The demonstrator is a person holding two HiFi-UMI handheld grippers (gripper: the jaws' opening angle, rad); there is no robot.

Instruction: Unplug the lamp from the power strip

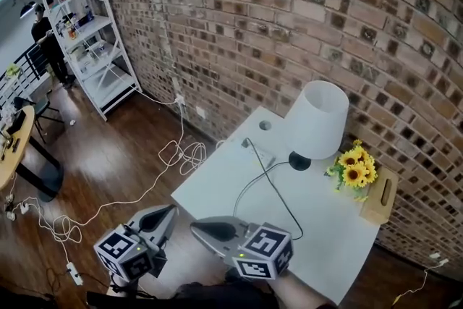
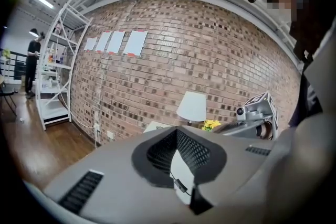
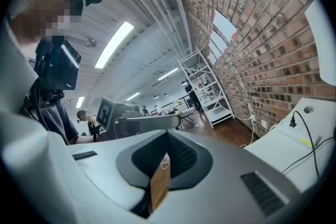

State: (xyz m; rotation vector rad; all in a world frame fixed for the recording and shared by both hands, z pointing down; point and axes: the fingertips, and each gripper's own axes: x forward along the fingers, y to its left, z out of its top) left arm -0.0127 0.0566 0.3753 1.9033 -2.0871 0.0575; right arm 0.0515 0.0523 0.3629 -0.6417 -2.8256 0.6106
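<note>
One plug (image 1: pixel 247 144) is what matters here. It is seated in the power strip (image 1: pixel 260 155), which lies flat on the white table (image 1: pixel 217 192) just left of the lamp (image 1: pixel 316 123) in the head view, toward the brick wall (image 1: pixel 325 11). The lamp stands upright, and its black cord (image 1: pixel 286 208) loops away from it toward the near table edge before running back to the strip. That slack suggests a pull on the plug need not drag the lamp.

On the lamp's far side, the sunflowers (image 1: pixel 354 168) and a wooden box (image 1: pixel 380 195) are well clear of the strip and should not get in the way.

Both tools hang well short of the lamp, off the table's near corner. The left gripper (image 1: pixel 170 212) points toward the lamp with its jaws clenched on nothing. The right gripper (image 1: pixel 197 228) is just beside it, aimed across it, and its jaws also look pressed together and empty.

Carried closed like this, they look to be in transit rather than working, so the unplugging has not begun. A likely plan is for one to pin the strip while the other opens and takes the plug.
</note>
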